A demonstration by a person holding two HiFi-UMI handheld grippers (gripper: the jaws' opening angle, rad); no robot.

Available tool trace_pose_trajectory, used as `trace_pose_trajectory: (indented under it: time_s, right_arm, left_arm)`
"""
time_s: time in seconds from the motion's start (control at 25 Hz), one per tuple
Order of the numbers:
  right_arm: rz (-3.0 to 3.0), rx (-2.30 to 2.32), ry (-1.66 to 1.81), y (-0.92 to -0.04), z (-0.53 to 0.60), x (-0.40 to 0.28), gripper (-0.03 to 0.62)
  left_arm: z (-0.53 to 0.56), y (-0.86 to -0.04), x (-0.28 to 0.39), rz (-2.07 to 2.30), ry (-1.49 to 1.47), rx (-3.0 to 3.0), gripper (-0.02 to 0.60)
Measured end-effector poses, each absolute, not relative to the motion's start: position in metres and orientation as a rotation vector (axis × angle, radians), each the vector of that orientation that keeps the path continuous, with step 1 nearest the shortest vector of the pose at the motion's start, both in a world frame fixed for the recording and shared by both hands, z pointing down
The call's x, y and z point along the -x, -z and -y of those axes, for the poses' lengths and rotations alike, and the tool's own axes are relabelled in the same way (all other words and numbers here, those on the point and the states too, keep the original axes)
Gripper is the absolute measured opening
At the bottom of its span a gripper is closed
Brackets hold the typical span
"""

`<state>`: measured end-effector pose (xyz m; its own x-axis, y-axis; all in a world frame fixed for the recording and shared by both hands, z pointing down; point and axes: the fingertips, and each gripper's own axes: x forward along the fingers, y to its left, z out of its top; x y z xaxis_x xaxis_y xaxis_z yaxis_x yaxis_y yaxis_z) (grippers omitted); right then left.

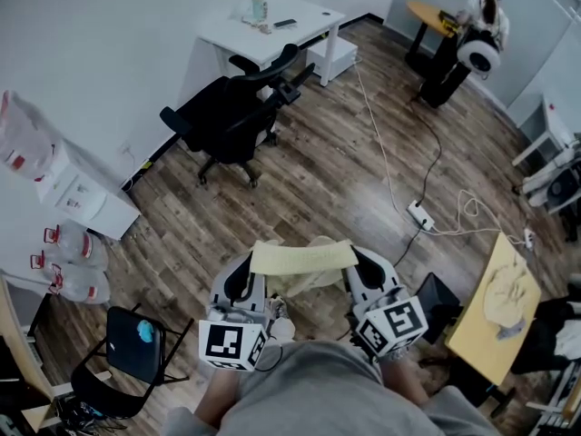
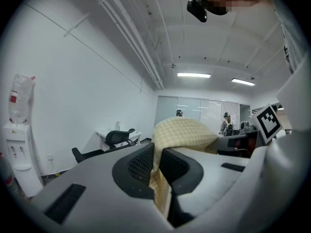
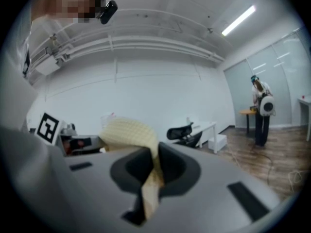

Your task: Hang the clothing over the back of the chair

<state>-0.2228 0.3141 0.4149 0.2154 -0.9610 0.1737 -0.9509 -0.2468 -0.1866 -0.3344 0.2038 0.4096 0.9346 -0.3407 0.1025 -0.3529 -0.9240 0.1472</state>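
Observation:
A pale yellow checked garment is stretched between my two grippers, held up in front of me over the wood floor. My left gripper is shut on its left edge, and the cloth bulges up from between the black pads. My right gripper is shut on the right edge, where the cloth folds over the jaws. The black office chair stands well ahead by the white desk, also visible as the chair in the left gripper view and the chair in the right gripper view.
A white desk stands behind the chair. A white cable and power strip run across the floor at right. A wooden table with cloth sits at right, a small black chair at lower left, water bottles at left. A person stands far right.

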Motion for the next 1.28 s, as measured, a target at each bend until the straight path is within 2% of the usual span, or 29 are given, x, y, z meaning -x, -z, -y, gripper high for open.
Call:
trace_pose_trajectory:
  time_s: [0.56, 1.28]
  right_arm:
    - [-1.85, 2.482, 0.333, -0.411, -0.234, 0.205, 0.041]
    - [-1.853, 2.438, 0.356, -0.42, -0.197, 0.19, 0.041]
  left_arm:
    - [-0.12, -0.41, 0.31, 0.443, -0.072, -2.957, 0.029]
    - [-0.091, -0.416, 0.303, 0.45, -0.13, -2.989, 0.029]
